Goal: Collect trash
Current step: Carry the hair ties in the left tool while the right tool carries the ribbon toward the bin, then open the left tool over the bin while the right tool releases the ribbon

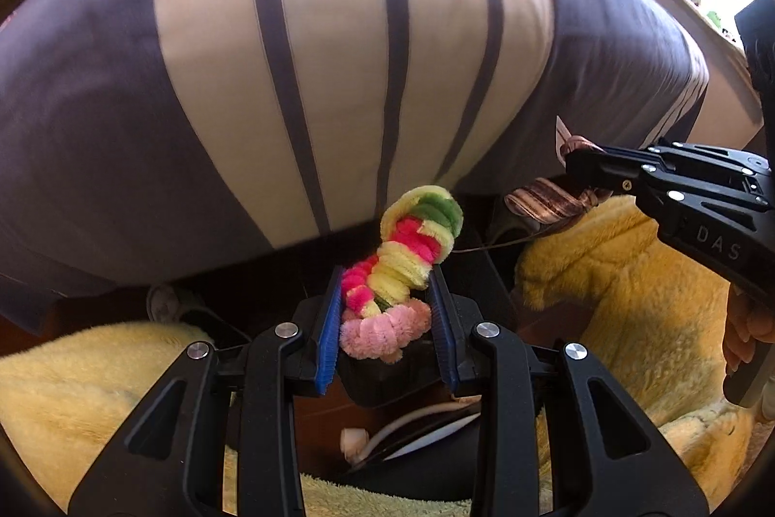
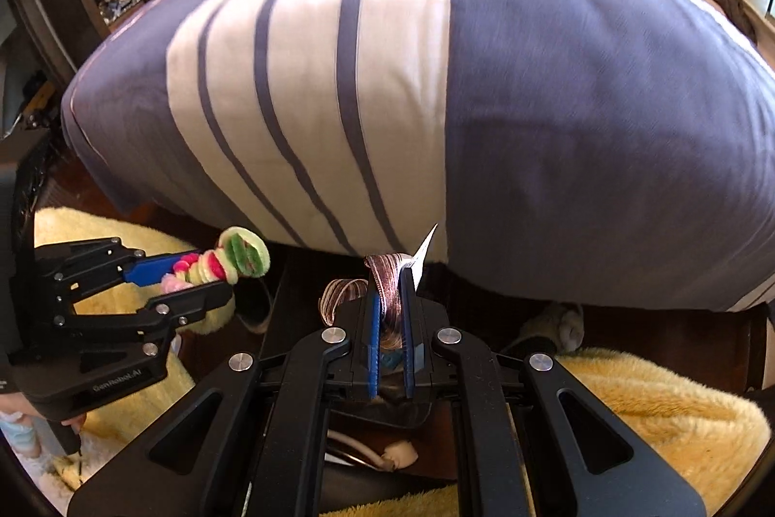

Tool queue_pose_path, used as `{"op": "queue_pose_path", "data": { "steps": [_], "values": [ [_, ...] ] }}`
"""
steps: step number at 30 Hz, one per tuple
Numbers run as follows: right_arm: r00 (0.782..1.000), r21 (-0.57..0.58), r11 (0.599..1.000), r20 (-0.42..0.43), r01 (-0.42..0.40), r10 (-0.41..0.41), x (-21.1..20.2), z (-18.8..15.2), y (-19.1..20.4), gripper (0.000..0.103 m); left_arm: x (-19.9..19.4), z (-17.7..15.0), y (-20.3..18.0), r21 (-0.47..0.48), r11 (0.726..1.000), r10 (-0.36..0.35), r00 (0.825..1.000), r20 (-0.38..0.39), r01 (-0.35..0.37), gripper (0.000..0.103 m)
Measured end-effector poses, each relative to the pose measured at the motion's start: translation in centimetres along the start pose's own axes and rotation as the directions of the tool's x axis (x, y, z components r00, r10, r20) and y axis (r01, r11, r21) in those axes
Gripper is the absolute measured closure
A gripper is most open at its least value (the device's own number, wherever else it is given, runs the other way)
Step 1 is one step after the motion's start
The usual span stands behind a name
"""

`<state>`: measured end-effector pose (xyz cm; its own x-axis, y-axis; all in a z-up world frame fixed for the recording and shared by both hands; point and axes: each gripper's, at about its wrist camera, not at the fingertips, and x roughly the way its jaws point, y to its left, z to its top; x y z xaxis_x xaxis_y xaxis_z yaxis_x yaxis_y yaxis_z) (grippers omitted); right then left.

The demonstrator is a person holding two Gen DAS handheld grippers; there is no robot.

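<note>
A bed [image 2: 557, 129] in a grey and cream striped cover fills both views; fluffy yellow rugs [image 1: 629, 299] lie on the dark floor at its foot, either side of the grippers.

The left gripper [image 1: 387, 304] is closed onto a coiled bundle of pipe cleaners [image 1: 411, 245], pink, yellow and green, held clear of the floor in front of the bed edge. Judged very light, springy and fuzzy: a good grip is given by the pile, but the coils may squash or unwind. It is pinched low, with much of the bundle standing free above the jaws; a hold nearer mid-bundle would be steadier.

The right gripper [image 2: 392, 313] is nearly shut on a looped striped ribbon [image 2: 382, 274] with a white tag. Judged weightless, limp and slick; loose loops hang outside the jaws, so the doubled middle is the better hold.
</note>
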<state>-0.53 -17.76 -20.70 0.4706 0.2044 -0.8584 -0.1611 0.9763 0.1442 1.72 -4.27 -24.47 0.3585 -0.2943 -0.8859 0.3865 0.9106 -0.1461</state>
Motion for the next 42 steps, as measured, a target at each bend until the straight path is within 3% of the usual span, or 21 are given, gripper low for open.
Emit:
{"op": "queue_pose_path", "data": {
  "steps": [16,28,29,31,35,38,40,42],
  "values": [
    [0.981,0.054,0.998,-0.190,-0.038,0.047,6.9,-1.5,-0.1,0.095,6.4,-1.6,0.2,-0.035,0.998,-0.063,0.980,-0.187,0.057,0.072],
    [0.965,0.088,0.993,-0.244,-0.073,0.093,9.1,-1.1,-0.2,0.091,7.5,-1.8,0.9,-0.056,0.996,-0.077,0.973,-0.220,0.067,0.068],
    [0.965,0.093,0.993,-0.246,-0.074,0.095,9.2,-1.0,-0.2,0.088,7.5,-1.8,1.0,-0.058,0.996,-0.078,0.973,-0.218,0.066,0.065],
    [0.965,0.098,0.992,-0.245,-0.075,0.097,9.4,-1.1,-0.4,0.066,7.6,-1.8,1.2,-0.059,0.996,-0.077,0.974,-0.215,0.066,0.061],
    [0.969,0.109,0.991,-0.228,-0.075,0.098,8.9,-0.9,-0.5,0.062,7.3,-1.8,1.1,-0.056,0.997,-0.068,0.976,-0.208,0.057,0.052],
    [0.974,0.108,0.992,-0.208,-0.064,0.086,8.1,-0.7,-0.7,0.050,6.7,-1.6,1.0,-0.051,0.998,-0.044,0.981,-0.189,0.035,0.031],
    [0.981,0.098,0.994,-0.187,-0.038,0.056,7.3,-0.6,-0.9,0.026,6.1,-1.4,1.0,-0.049,0.999,-0.026,0.985,-0.173,0.018,0.020],
    [0.985,0.085,0.996,-0.170,-0.003,0.017,6.8,-0.4,-1.0,0.011,5.1,-1.1,1.0,-0.052,0.999,-0.023,0.989,-0.148,0.016,0.008]
  ]
}}
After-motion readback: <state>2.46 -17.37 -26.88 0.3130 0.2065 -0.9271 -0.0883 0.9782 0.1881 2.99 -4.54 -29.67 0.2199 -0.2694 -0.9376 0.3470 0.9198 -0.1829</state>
